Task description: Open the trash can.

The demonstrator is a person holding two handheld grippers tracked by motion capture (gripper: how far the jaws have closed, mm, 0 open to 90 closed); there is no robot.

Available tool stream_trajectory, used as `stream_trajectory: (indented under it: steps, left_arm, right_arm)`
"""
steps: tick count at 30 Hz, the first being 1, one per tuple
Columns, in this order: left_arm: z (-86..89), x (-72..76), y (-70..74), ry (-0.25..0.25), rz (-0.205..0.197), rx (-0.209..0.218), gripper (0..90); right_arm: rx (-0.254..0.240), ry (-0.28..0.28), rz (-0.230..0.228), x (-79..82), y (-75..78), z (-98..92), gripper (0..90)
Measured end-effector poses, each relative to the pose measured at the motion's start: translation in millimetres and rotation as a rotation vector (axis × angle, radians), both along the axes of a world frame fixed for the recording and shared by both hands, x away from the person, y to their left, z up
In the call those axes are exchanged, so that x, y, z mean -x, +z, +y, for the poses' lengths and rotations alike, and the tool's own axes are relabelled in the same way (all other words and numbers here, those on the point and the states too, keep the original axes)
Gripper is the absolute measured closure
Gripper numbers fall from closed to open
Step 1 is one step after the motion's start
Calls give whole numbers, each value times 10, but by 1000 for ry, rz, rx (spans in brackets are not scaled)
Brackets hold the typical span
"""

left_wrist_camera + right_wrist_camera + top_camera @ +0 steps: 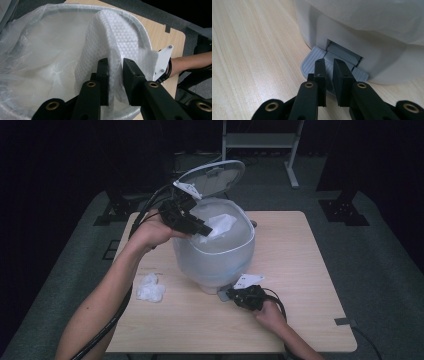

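The left gripper (115, 65) has its two black jaws nearly closed on a fold of white embossed paper towel (113, 37), and it holds this towel over the open mouth of a round white pedal bin (215, 257). In the high view the same gripper (204, 230) reaches from the left over the bin's rim, with the towel (221, 224) hanging from its tips above the inside. The bin is lined with a thin clear plastic bag (40, 57), which folds over the rim, and its lid (212, 176) stands raised at the far side. The right gripper (329, 65) has its jaws close together with only a narrow gap, and they hold nothing; they rest on the grey ribbed foot pedal (312, 61) that comes out from the base of the bin, though I cannot tell how hard they press. In the high view this gripper (231, 294) lies low at the near side of the bin. A second crumpled paper towel (150, 288) lies on the light wooden table (300, 270), left of the bin and apart from it.
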State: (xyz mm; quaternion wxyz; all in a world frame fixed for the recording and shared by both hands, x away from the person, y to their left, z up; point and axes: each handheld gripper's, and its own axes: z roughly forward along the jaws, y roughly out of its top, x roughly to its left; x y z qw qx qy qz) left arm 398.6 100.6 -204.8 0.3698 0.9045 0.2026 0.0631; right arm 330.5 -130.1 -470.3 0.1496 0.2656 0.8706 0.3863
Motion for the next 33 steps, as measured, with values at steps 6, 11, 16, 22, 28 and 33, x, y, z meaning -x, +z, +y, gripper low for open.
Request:
stream_trajectory:
  steps: [6,11,16,22,28,33]
  left_arm:
    - [11,-18,-49,30,21,-6,589]
    - [25,-13,-71,29,27,3,538]
    - [76,16,-84,20,34,24,538]
    - [143,71,-100,10,41,43,536]
    - [226,127,-94,8,38,51,526]
    - [302,189,-81,-14,41,82,511]
  right_arm:
    - [-3,1,2,-2,0,0,806]
    - [-5,0,3,-2,-2,-1,806]
    - [-5,-1,2,-1,-3,0,806]
    - [-7,-4,1,0,-4,-3,806]
    - [-6,-3,2,2,-5,-3,806]
    - [-7,-2,-1,3,-8,-5,806]
